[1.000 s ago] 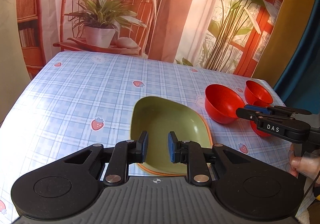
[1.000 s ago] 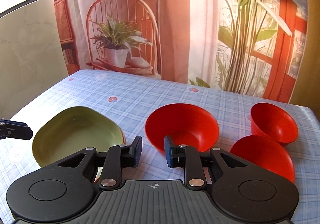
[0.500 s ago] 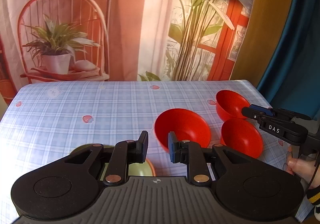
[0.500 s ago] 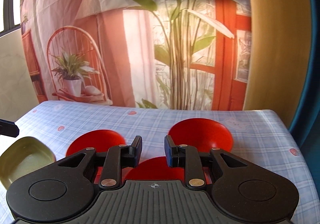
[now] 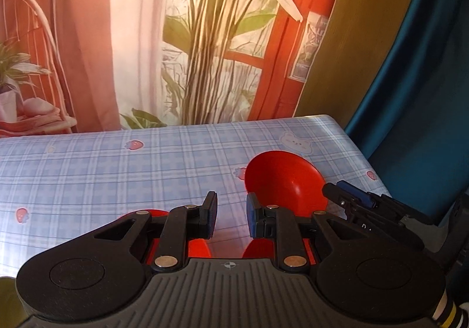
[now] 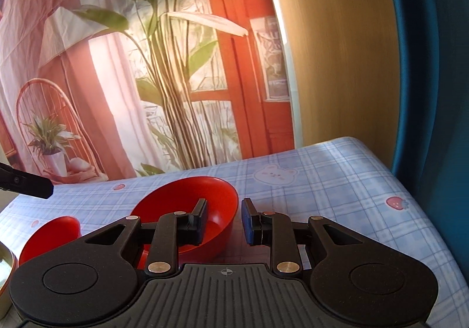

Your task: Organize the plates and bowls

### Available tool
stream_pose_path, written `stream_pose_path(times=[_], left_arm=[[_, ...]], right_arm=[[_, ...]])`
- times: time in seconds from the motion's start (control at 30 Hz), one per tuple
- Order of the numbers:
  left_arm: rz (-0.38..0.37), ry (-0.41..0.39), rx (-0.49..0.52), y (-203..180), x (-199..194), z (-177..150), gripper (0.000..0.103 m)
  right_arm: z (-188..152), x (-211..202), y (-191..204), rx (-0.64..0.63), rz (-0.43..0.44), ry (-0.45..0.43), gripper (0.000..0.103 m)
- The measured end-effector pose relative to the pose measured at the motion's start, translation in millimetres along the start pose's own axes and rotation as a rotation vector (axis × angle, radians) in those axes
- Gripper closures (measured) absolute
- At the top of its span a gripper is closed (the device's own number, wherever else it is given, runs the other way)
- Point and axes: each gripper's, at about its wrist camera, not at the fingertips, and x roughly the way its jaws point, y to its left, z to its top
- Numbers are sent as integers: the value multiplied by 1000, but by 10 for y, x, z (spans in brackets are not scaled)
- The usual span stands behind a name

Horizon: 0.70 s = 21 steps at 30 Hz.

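Observation:
Three red bowls stand on the checked tablecloth. In the left wrist view the far red bowl sits just right of my open, empty left gripper; two nearer red bowls are mostly hidden under its fingers. My right gripper shows there at the right. In the right wrist view my right gripper is open and empty, its left finger over the far red bowl's right rim. A second red bowl lies left. A green plate's edge shows at the far left.
The table's right edge runs beside a blue curtain and a yellow-wood panel. A printed backdrop hangs behind the table's far edge. The left gripper's tip shows at the left of the right wrist view.
Both grippers have swung right across the table. The green plate has left the left wrist view; the red bowls now lie at both grippers' fingertips. Both stayed open.

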Motion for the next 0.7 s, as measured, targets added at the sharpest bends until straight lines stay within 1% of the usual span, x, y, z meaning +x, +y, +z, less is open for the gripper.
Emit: stream_pose_path(times=[0.13,0.3,0.4,0.47,0.53,0.57,0.6,0.7], left_arm=[[-19,47,-35,-66,313,28,81],[7,72,11,-138,579,89,81],[6,87,-4,-102,686,112,81],[-8,90,-5,-101,728,114,81],[-18,90,18,-138,749,97,84],[-15,91,36,-165,755,89,90],[-12,90,54,-203,764,87,93],[-6,81,80,-252,757,68,93]], right_arm=[[-113,111,-79,49,6,5,78],[-187,164,-64,37,3,0,77],[-198,167,-52,37,4,-4,78],[-201,179,-42,35,6,-3,78],[-210,183,-36,35,11,-1,80],[-213,185,-37,36,12,-1,80],[-216,184,-36,36,14,-2,80],[-219,175,-35,38,20,-5,83]])
